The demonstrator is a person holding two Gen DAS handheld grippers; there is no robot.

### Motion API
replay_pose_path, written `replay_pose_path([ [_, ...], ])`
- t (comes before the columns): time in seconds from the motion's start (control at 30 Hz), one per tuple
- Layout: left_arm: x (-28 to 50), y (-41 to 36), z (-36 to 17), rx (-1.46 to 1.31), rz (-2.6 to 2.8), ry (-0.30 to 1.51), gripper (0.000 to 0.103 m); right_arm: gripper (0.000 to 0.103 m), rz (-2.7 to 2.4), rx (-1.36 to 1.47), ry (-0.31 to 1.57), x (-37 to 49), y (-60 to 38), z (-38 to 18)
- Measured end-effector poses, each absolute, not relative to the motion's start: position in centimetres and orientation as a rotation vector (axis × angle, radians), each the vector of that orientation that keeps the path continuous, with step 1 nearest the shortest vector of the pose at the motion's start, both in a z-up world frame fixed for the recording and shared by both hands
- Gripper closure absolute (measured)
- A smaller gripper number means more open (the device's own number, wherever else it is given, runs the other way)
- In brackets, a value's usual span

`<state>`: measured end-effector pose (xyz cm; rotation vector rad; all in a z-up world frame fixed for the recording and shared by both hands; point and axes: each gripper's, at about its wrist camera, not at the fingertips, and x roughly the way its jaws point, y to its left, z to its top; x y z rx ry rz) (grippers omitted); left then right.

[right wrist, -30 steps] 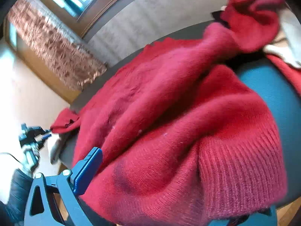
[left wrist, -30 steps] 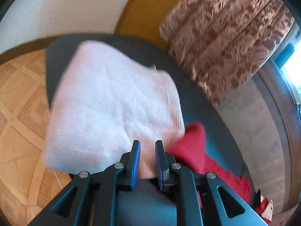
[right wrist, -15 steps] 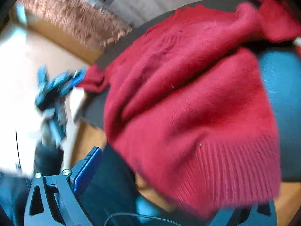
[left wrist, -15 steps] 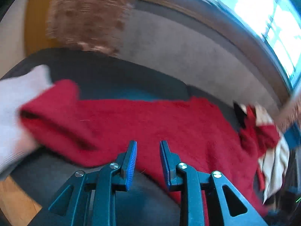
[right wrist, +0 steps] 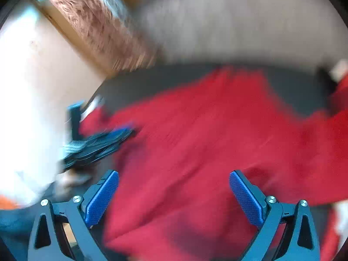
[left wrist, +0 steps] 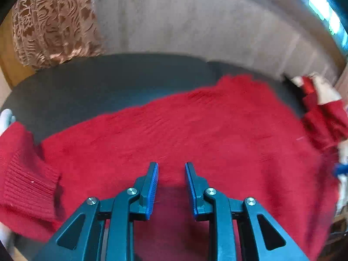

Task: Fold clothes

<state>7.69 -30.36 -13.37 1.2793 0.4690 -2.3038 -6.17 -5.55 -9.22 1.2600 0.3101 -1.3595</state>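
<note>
No text, label, brand, number or sign can be read in either view. The red sweater (left wrist: 195, 134) shows only plain knit, the patterned curtain (left wrist: 54, 21) carries a leaf-like figure but no lettering, and the right wrist view is too blurred to make out any writing.
</note>
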Motion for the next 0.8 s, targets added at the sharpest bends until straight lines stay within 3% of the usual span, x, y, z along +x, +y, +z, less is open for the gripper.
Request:
replay_pose_path([
  [0.13, 8.8, -31.6, -14.6, 1.184, -2.390, 0.542, 0.076, 0.000, -1.218, 1.311, 0.535, -3.3, -3.5, -10.6],
  [0.37, 8.8, -30.3, -14.4, 1.162, -2.362, 0.482, 0.075, 0.000, -1.348, 1.048, 0.160, -7.5, -2.9, -2.5],
  [0.5, 9.3, -31.4, -14.5, 1.158, -2.347, 0.573, 0.076, 0.000, -1.529, 1.157, 0.300, -11.1, -9.4, -7.9],
  [0.63, 9.2, -31.8, -14.6, 1.173, -2.352, 0.559, 0.074, 0.016, -1.609, 1.316, 0.529, -13.4, -14.1, -14.7],
  [0.67, 9.1, -32.2, -14.6, 1.172, -2.338, 0.539, 0.074, 0.016, -1.622, 1.341, 0.558, -13.9, -14.9, -15.7],
  [0.8, 8.5, -35.6, -14.7, 1.165, -2.270, 0.551, 0.074, 0.000, -1.650, 1.338, 0.579, -14.5, -17.9, -17.3],
])
